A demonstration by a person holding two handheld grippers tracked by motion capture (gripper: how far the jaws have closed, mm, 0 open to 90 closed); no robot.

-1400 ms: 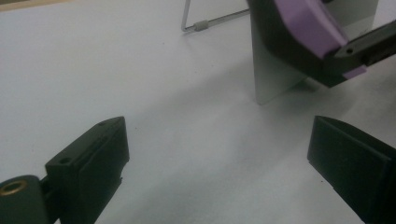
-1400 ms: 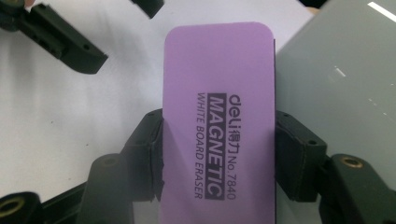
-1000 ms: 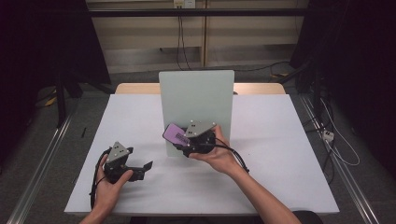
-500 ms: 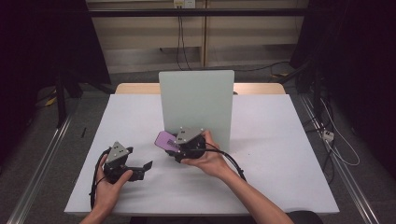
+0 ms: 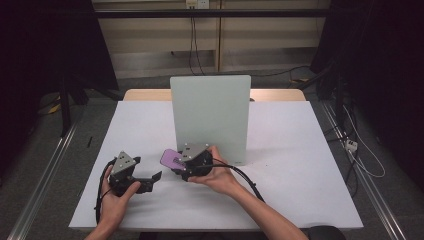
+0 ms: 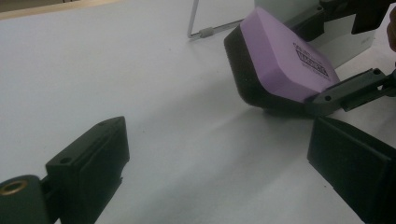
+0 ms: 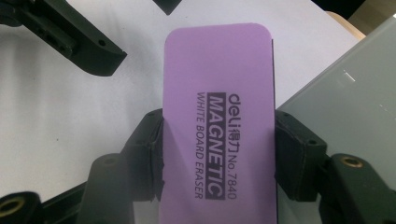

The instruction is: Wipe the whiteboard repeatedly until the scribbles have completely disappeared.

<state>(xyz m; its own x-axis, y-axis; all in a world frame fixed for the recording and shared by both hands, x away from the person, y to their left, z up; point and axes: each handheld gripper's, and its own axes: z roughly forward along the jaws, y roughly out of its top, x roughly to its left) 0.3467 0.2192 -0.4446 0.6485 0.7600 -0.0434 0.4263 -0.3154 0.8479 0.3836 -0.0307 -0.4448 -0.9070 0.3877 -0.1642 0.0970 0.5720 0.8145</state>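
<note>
The right gripper [image 5: 176, 162] has come down and toward the left side of the white table [image 5: 300, 165], away from the upright board [image 5: 210, 115], and it now carries the purple eraser [image 7: 217, 126] low, just above the table surface. This looks like the eraser is being put down after use, or handed over. Its jaws are clenched on both long sides of the eraser, whose far end tilts down. The left gripper [image 5: 150, 181] rests on the table, jaws apart and holding nothing, pointed at the eraser nearby.
</note>
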